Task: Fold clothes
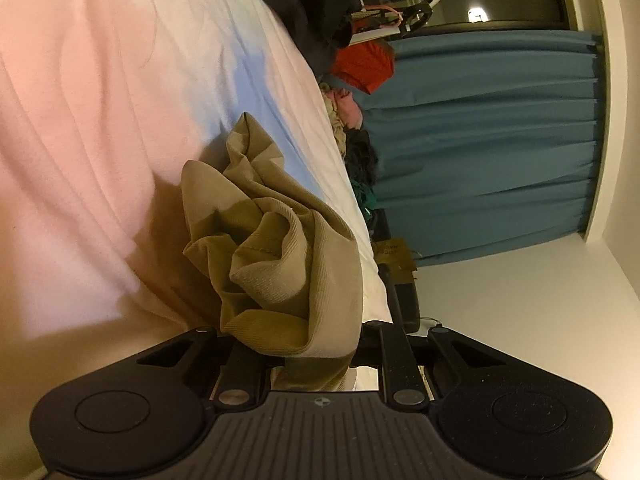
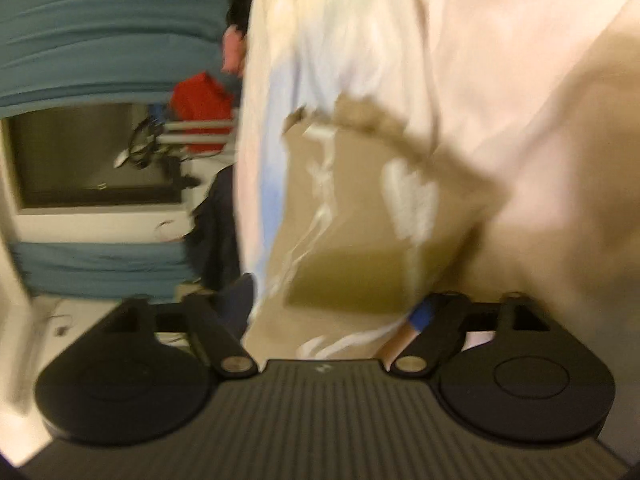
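A tan ribbed garment [image 1: 276, 256] is bunched up right in front of my left gripper [image 1: 304, 346], which is shut on it; the cloth hides the fingertips. It trails back onto the pale pink bedsheet [image 1: 100, 140]. The right wrist view is blurred by motion. There the tan garment [image 2: 352, 216], showing white print, hangs across my right gripper [image 2: 328, 304]. That gripper's links are spread wide, so it stands open, with its fingertips covered by the cloth. A blue-tipped part [image 2: 422, 316] shows beside its right link.
Beyond the bed's edge lie a pile of other clothes [image 1: 352, 120], a red item [image 1: 364, 64] and dark clothing [image 1: 316, 4]. A teal curtain [image 1: 480, 140] and white wall fill the far side. Both views are rolled sideways.
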{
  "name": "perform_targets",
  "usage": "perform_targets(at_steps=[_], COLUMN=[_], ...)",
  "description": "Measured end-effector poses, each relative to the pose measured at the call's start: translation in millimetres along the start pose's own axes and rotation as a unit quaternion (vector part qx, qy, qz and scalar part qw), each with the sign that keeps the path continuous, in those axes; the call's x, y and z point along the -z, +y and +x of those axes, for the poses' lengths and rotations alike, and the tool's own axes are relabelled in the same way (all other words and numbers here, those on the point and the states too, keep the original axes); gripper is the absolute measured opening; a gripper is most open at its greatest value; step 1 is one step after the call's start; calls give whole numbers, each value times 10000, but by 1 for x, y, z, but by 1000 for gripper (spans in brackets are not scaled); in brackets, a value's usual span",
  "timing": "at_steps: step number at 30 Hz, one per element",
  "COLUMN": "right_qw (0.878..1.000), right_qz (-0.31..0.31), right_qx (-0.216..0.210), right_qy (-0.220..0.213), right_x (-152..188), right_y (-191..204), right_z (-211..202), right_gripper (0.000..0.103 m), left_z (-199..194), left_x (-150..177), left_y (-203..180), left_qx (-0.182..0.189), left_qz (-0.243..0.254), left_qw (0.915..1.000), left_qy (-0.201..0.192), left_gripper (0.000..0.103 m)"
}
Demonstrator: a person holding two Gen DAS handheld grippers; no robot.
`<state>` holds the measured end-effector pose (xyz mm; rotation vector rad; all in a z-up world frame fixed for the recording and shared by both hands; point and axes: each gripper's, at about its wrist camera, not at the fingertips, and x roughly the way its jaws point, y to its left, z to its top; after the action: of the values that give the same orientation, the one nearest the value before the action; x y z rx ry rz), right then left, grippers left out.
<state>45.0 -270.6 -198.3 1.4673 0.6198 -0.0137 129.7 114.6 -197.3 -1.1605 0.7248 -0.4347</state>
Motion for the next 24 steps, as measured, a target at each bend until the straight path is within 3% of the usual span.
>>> perform_targets(at_steps=[3, 5, 8, 13, 19, 22, 24], right_qw=[9993, 9982, 9965, 9926, 9882, 9880, 9867], right_qz=[-243, -425, -651, -999, -1305, -1298, -1349], right_qx=[225, 360, 331, 254, 198, 244, 317], right_qy=[-162, -226, -414, -635, -778, -796, -854], right_x=[-2, -3, 2, 11, 12, -8, -28], right_y=[1, 3, 11, 35, 69, 84, 93], right_z=[-1, -2, -15, -60, -123, -148, -157], right_gripper=[61, 40, 29, 26, 25, 25, 25], left_z=[-1, 3, 7, -10, -17, 3, 40], left_x=[1, -1, -4, 1, 14, 25, 21], left_y=[0, -4, -13, -37, -90, -122, -141], left_qx=[-41, -65, -145, -79, -124, -291, -516], left_qz=[8, 32, 116, 256, 160, 186, 60], left_qw=[10000, 10000, 9998, 9993, 9969, 9937, 9909], left_qy=[19, 43, 72, 242, 757, 1069, 1239], left_gripper=[19, 19, 19, 19, 20, 20, 20])
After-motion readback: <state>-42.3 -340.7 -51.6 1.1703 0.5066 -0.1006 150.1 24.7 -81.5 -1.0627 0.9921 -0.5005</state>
